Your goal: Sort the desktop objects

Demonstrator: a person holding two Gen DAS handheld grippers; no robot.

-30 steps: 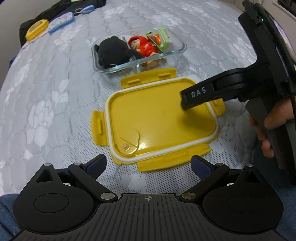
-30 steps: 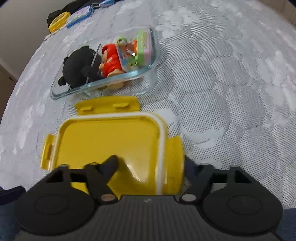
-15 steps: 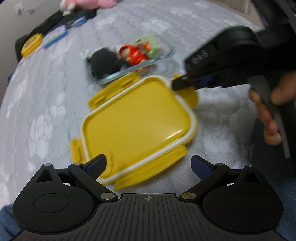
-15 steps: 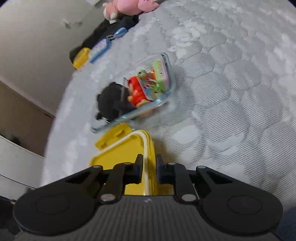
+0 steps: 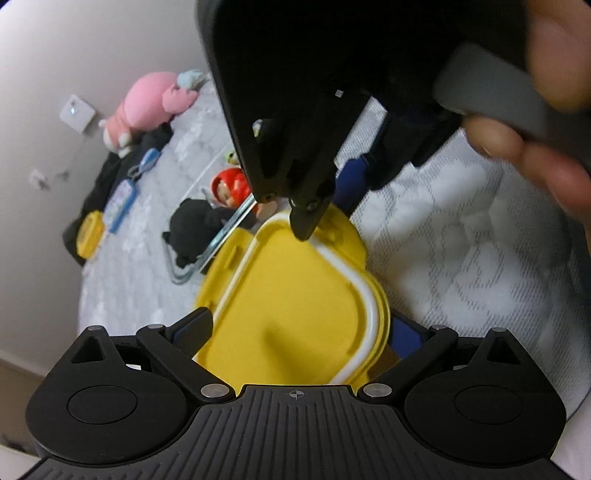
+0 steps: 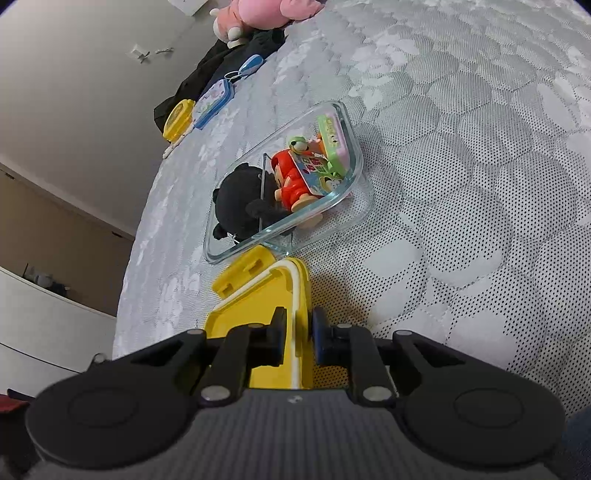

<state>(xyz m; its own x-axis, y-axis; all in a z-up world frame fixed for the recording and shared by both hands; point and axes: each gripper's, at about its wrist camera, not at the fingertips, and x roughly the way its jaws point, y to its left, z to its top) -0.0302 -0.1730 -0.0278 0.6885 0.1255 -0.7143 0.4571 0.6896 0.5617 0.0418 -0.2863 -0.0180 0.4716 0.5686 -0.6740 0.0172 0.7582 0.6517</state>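
Note:
A yellow lid (image 5: 295,310) with a white seal is lifted off the quilted surface and tilted. My right gripper (image 6: 298,338) is shut on the lid's edge (image 6: 291,295); it also shows in the left wrist view (image 5: 325,206), gripping the far rim. My left gripper (image 5: 299,336) is open, its fingers on either side of the lid's near end, not closed on it. Beyond lies a clear glass container (image 6: 284,184) holding a black plush (image 6: 240,199), a red figure (image 6: 291,181) and a green card case (image 6: 332,144).
A pink plush (image 6: 266,11), a blue tag (image 6: 214,99), a yellow round item (image 6: 177,118) and dark cloth (image 6: 225,62) lie at the far edge by the wall. Grey quilted surface (image 6: 461,166) spreads to the right.
My right gripper closed on the lid's edge and raised it off the surface, tilting it. The lid now reaches between my left gripper's open fingers. Both views swung upward toward the wall.

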